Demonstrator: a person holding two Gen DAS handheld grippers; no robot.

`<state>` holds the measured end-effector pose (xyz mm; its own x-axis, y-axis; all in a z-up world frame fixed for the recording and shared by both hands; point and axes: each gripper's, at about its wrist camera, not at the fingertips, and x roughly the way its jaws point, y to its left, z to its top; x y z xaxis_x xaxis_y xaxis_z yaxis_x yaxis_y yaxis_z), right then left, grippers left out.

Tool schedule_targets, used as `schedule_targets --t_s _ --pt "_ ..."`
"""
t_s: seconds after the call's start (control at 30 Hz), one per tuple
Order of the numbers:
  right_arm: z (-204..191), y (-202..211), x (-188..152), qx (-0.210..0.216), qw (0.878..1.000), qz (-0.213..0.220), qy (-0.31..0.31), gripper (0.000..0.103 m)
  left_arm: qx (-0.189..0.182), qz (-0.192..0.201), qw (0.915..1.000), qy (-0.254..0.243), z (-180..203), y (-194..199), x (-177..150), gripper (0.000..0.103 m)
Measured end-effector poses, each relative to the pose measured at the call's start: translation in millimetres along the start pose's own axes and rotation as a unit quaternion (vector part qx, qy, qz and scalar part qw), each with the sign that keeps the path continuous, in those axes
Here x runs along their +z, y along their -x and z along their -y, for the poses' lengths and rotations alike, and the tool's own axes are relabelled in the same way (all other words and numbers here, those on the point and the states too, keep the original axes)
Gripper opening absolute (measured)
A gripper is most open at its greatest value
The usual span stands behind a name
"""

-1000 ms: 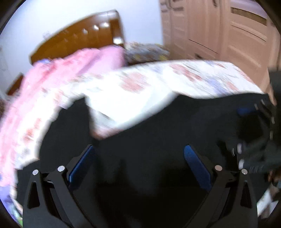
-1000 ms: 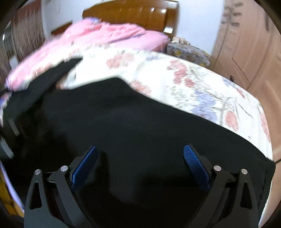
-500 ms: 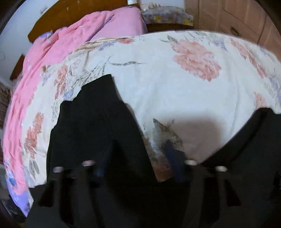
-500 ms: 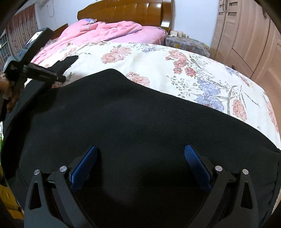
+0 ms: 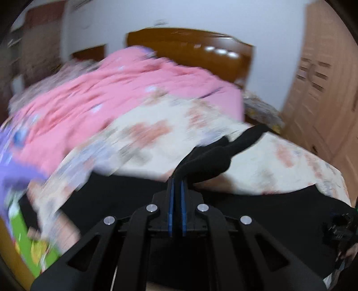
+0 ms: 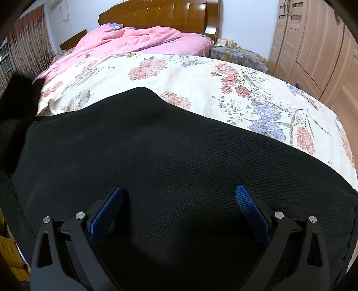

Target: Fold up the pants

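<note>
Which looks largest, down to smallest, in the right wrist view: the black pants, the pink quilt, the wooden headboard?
1. black pants, filling the lower picture, though nearest the camera
2. pink quilt
3. wooden headboard, partly hidden behind the quilt, and the quilt and headboard lie far off, so their order is unsure

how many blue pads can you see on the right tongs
2. One blue pad sits on the left finger and the other blue pad on the right finger, spread wide apart over the black pants. None looks hidden.
</note>
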<state>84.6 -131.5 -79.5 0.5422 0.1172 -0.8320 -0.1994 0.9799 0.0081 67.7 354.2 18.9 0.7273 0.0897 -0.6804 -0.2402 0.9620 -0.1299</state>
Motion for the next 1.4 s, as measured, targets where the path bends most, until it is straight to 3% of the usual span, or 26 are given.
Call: schedule_targets --t_s 0.13,0.2,0.3,0.33,0.37,0.47,0.73,0.83,0.9,0.93,0.97,1.07,1.2,1.33,1.4 --pt "0 -2 0 -0.006 1.000 -0.003 0.004 0.098 -0.003 -0.058 0.9936 0.097 -78 -22 -61 0.010" --pt "0 -2 0 -0.008 1.000 -0.004 0.006 0.098 0.003 -0.066 0.9916 0.112 -96 -29 -79 0.018" --pt "-1 -2 0 -0.011 1.000 -0.004 0.006 0.098 0.011 -0.049 0.9918 0.117 -105 -24 -85 0.051" --pt "-1 -2 0 -0.012 1.000 -0.004 0.007 0.098 0.010 -0.039 0.9920 0.120 -105 -22 -82 0.068" --pt "-1 -1 0 -0.012 1.000 -0.003 0.007 0.098 0.008 -0.030 0.9926 0.117 -105 -20 -79 0.073" --pt "-2 0 -1 -0.008 1.000 -0.003 0.011 0.098 -0.005 -0.022 0.9936 0.111 -106 -22 -67 0.076" --pt "-2 0 -1 -0.006 1.000 -0.004 0.012 0.098 -0.078 -0.015 0.9762 0.202 -140 -40 -58 0.073" --pt "-7 5 0 -0.003 1.000 -0.003 0.023 0.098 -0.077 -0.024 0.9750 0.207 -147 -51 -56 0.058" --pt "-22 19 7 0.034 0.998 0.016 0.042 0.098 -0.077 -0.027 0.9743 0.210 -152 -55 -54 0.048" --pt "-30 24 12 0.053 0.997 0.025 0.055 0.098 -0.076 -0.029 0.9741 0.211 -153 -57 -53 0.033" --pt "-42 29 18 0.075 0.994 0.033 0.071 0.098 -0.075 -0.032 0.9744 0.209 -153 -59 -52 0.029" --pt "-93 34 47 0.149 0.974 0.059 0.159 0.096 -0.051 -0.026 0.9802 0.189 -145 -55 -51 0.021" --pt "-166 9 84 0.221 0.933 0.041 0.280 0.060 -0.001 0.001 0.9834 0.181 -131 -36 -53 0.018" --pt "-228 -29 106 0.270 0.887 -0.007 0.375 0.058 0.029 0.033 0.9828 0.180 -120 -12 -57 0.017" --pt "-247 -44 112 0.279 0.874 -0.024 0.397 0.058 0.036 0.028 0.9842 0.171 -119 -11 -57 0.017"
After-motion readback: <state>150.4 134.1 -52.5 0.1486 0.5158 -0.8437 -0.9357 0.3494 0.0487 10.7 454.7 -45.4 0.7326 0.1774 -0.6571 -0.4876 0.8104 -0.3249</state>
